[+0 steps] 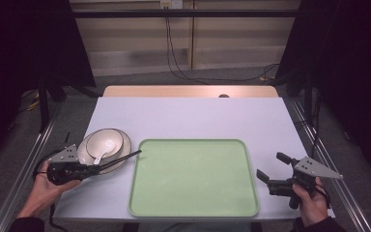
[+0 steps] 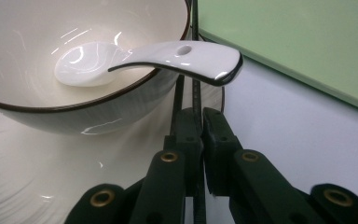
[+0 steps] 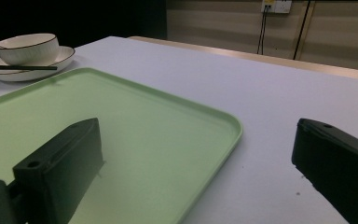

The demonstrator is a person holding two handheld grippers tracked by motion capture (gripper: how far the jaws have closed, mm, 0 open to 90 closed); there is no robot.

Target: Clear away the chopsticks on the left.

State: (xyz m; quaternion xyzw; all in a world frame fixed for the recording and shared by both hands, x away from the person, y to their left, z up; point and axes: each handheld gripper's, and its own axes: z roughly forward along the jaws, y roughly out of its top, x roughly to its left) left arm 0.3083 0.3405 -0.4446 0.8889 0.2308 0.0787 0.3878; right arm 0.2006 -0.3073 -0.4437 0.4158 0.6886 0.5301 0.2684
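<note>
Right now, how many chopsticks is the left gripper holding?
2 chopsticks, pinched together in the shut left gripper, side by side, tips reaching past the bowl to the tray corner.

We see a glossy white bowl [image 2: 51,60], ceramic by its look, with a dark rim line and bright glints, at the upper left of the left gripper view. The spoon [image 2: 144,58] in it has the same glazed shine and a dark edge. The plate [image 2: 23,177] under the bowl looks glossy too. The chopsticks [image 1: 118,160] are thin, dark and matt. The green tray [image 1: 193,176] is smooth, matt plastic. The table [image 1: 188,116] is a pale, matt sheet, with a bare wood strip along its far edge. The jaws are matt black plastic with brass-coloured rivets.
</note>
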